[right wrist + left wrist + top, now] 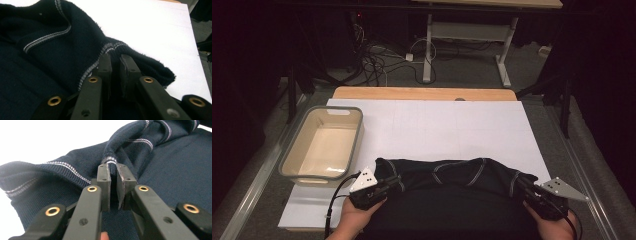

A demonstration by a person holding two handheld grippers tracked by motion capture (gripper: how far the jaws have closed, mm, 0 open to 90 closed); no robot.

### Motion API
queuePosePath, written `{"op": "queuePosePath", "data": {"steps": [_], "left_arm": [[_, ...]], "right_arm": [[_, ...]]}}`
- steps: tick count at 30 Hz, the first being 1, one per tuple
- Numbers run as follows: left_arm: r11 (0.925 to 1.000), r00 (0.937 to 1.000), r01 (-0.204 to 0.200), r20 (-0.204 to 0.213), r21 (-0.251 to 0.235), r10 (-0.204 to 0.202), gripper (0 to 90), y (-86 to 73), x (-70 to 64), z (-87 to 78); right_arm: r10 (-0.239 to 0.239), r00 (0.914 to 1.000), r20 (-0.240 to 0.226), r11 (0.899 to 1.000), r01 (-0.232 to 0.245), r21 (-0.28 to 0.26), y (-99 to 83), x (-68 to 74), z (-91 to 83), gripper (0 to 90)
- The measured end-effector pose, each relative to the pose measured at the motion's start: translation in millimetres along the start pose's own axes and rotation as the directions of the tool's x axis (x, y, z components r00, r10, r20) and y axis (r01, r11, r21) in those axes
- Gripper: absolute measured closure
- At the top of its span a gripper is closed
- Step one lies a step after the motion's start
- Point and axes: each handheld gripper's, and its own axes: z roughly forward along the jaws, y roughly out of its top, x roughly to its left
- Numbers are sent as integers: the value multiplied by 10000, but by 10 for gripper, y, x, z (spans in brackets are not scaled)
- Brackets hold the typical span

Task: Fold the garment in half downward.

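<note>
A dark navy knit garment [452,175] with thin white stripes lies bunched along the near edge of the white table sheet [452,125]. My left gripper [384,186] is at its left end, and in the left gripper view the jaws are shut on a striped fold of the garment [75,177], with my left gripper [113,167] pinching the trim. My right gripper [526,191] is at the garment's right end. In the right gripper view my right gripper [115,58] is shut on the striped hem of the garment [50,50].
A beige tub with a grey rim [302,150] stands at the left of the sheet, nothing inside. The wooden table edge [422,93] runs along the far side. Cables and a desk frame [427,50] stand on the floor beyond.
</note>
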Motion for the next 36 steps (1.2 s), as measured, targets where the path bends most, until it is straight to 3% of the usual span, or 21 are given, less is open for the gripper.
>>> {"op": "queuePosePath", "data": {"steps": [6,9,14,17,19,22,24,27,36], "left_arm": [[10000,10000,-35,-11,68,35,795,2,-1,5],[9999,10000,-32,-32,115,32,795,4,-1,12],[9999,10000,-48,-34,136,48,795,6,-2,15],[9999,10000,-39,-26,141,40,795,6,0,14],[9999,10000,-57,-16,131,57,795,5,-1,13],[9999,9999,-112,4,115,112,795,3,-4,10],[9999,9999,-103,20,115,103,795,3,-2,9],[9999,9999,-102,32,105,101,795,2,-1,8],[10000,10000,-43,60,-48,43,795,1,0,-8]], "right_arm": [[-31,10000,37,10000,31,-17,-75,15,-16,864],[-92,9999,115,10000,92,-3,-41,12,16,774],[342,9992,212,9993,-339,-159,192,-92,176,702],[658,9976,234,9977,-662,163,311,-165,359,649],[867,9960,227,9932,-882,756,311,-204,505,610],[912,9958,-15,9847,-899,1493,223,-217,643,659],[739,9971,-203,9872,-703,1429,203,-201,627,833],[284,9994,-195,9915,-257,1276,227,-169,544,855],[71,9999,-144,9999,-73,-93,216,-64,151,855]]}}
